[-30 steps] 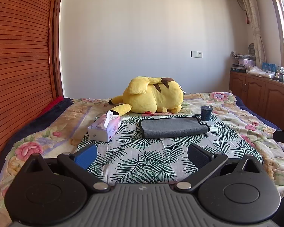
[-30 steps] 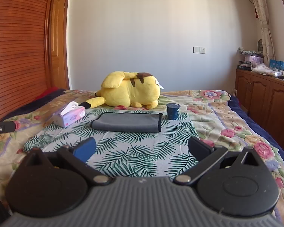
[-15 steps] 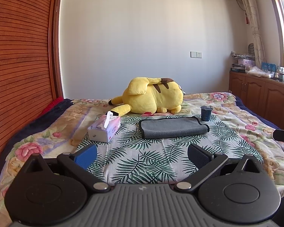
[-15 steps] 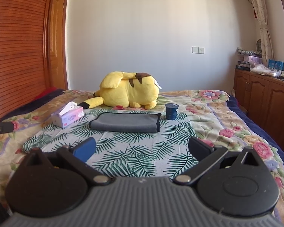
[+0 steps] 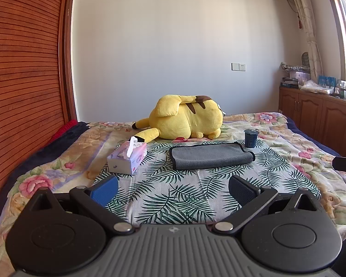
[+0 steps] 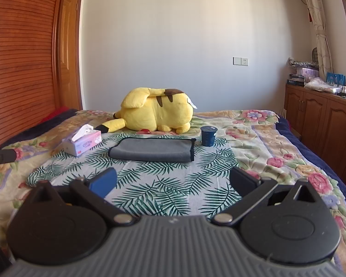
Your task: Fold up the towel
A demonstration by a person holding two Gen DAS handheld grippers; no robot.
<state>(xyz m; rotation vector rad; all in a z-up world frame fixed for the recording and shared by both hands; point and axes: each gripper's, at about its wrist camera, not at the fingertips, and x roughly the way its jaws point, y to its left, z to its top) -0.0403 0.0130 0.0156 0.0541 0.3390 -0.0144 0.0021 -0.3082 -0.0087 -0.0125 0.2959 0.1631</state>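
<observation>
A grey towel (image 5: 211,155) with a dark edge lies folded flat on the palm-leaf cloth (image 5: 173,191) on the bed; it also shows in the right wrist view (image 6: 151,149). My left gripper (image 5: 173,188) is open and empty, well short of the towel, above the cloth's near part. My right gripper (image 6: 173,181) is open and empty too, also short of the towel. A part of the right gripper shows at the right edge of the left wrist view (image 5: 344,164), and a part of the left gripper at the left edge of the right wrist view (image 6: 1,157).
A tissue box (image 5: 128,158) stands left of the towel. A dark blue cup (image 5: 250,138) stands at the towel's far right corner. A yellow plush toy (image 5: 184,120) lies behind. Wooden cabinets (image 5: 316,117) line the right, a slatted wooden wall (image 5: 23,69) the left.
Both views shift only slightly; the towel sits a little lower in the right wrist view. The towel and both open grippers stay as they were.
</observation>
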